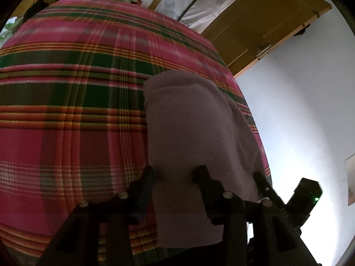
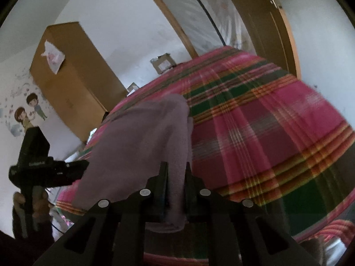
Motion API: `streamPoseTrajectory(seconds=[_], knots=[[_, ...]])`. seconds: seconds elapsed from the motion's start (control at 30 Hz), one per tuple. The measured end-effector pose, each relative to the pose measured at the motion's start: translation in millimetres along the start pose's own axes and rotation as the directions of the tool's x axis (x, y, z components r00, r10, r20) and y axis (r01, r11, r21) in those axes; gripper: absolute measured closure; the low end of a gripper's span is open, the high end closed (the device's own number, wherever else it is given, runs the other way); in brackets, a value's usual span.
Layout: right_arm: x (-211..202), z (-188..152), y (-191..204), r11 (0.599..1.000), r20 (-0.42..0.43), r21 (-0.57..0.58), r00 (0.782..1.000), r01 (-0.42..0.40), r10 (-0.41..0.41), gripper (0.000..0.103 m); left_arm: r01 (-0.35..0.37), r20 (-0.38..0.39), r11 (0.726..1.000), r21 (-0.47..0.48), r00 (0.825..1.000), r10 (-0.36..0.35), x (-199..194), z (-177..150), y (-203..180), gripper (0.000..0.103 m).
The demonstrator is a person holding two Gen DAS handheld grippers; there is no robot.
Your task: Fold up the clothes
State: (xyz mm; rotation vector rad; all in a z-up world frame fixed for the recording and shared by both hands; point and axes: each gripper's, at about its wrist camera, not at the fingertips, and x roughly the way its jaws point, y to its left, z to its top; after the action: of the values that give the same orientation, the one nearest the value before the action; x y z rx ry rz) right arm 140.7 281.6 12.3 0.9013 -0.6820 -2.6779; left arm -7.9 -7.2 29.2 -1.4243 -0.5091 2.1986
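A pale mauve fleece garment (image 1: pixel 195 133), already doubled into a long strip, is laid along the right edge of the bed, on its pink and green plaid cover (image 1: pixel 73 110). Its near end is pinched by the right tongs (image 2: pixel 176 177), nearly closed on the cloth, presumably so the end can be lifted and carried to the far end for a further fold. The left tongs (image 1: pixel 176 173) are seen spread wide over the same near end; whether cloth is held cannot be told, though a matching corner grip seems intended. Wardrobe (image 2: pixel 73 77) and door (image 1: pixel 266 22) stand behind.
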Motion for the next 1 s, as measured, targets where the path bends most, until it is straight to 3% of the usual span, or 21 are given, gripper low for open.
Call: streamPoseTrajectory(seconds=[0.3,0.43,0.63,0.83,1.0], knots=[[-28,6,39,0.97,0.144,-0.229,0.988,0.082,-0.05,0.092,0.003,-0.021,1.0,-0.004,1.0,-0.003,5,0,3,0.058],[-10,2,11,0.992,0.061,-0.107,0.996,0.069,-0.063,0.092,0.002,-0.033,1.0,0.005,0.999,-0.002,8,-3,2,0.057],[-3,2,0,0.992,0.005,-0.103,0.997,0.079,-0.079,0.086,0.02,-0.037,1.0,-0.006,0.999,-0.02,9,-7,6,0.057],[-17,10,-10,0.987,0.031,-0.07,0.989,0.148,-0.146,0.08,0.063,-0.056,0.998,-0.019,0.996,-0.064,5,-6,13,0.057],[-31,23,17,0.967,0.131,-0.165,0.976,0.196,-0.176,0.08,0.064,-0.005,0.996,-0.066,0.998,-0.064,-7,10,31,0.058]])
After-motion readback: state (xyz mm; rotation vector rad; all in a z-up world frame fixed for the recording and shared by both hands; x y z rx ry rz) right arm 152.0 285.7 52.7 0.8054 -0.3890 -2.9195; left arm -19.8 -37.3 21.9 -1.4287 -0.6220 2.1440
